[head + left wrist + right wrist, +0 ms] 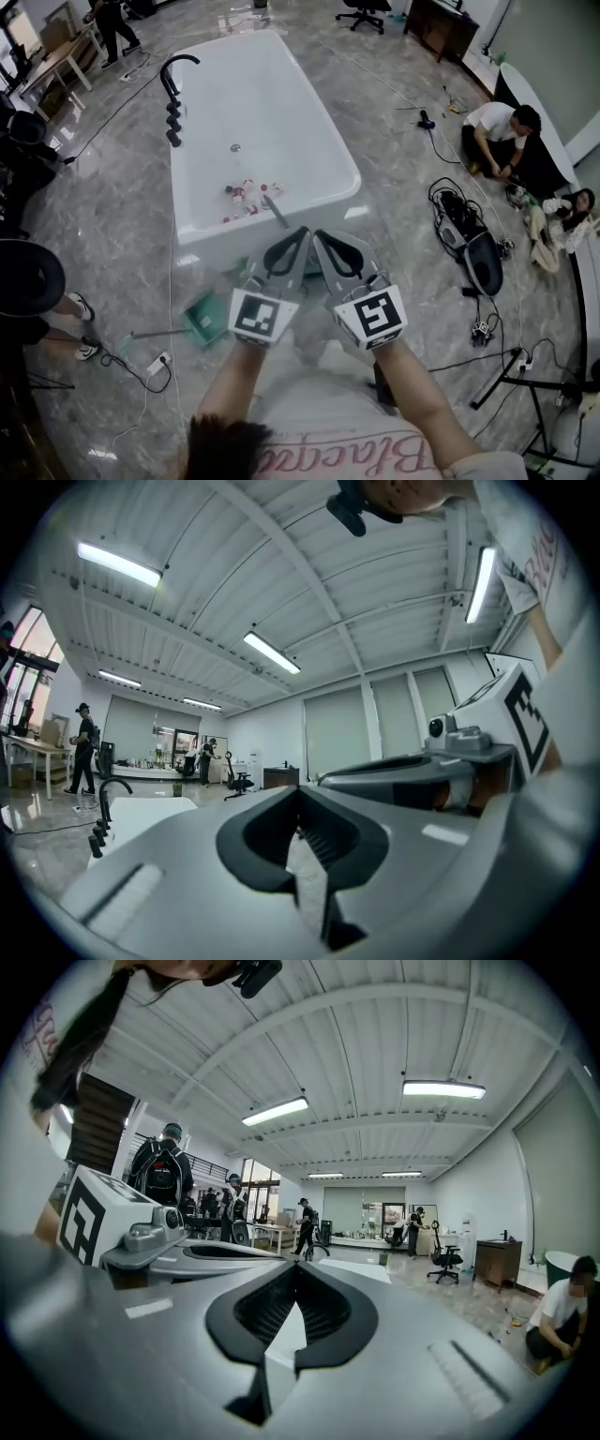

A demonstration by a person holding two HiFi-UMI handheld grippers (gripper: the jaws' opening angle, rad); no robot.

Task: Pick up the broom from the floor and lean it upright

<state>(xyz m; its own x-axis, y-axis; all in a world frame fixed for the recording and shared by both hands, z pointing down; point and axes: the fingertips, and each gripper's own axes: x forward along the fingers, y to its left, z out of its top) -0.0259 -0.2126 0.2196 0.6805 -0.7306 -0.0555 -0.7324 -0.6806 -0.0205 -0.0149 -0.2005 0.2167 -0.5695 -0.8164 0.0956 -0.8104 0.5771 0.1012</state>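
My two grippers are held side by side at chest height, pointing level toward the white bathtub [309, 141]. The left gripper [298, 232] is shut, tips together, with nothing in it; its own view shows the closed jaws [299, 791]. The right gripper [319, 234] is shut and empty too, as its view shows [296, 1269]. A thin grey stick [275, 211], apparently the broom handle, slants against the tub's near rim just beyond the fingertips. Its lower part is hidden behind the grippers. Neither gripper touches it.
A green dustpan [202, 317] with a long handle lies on the marble floor left of my arms. Cables and a power strip [157, 361] trail nearby. The tub carries a black faucet [173, 94]. People sit on the floor at right [497, 131]; gear and tripod legs stand lower right.
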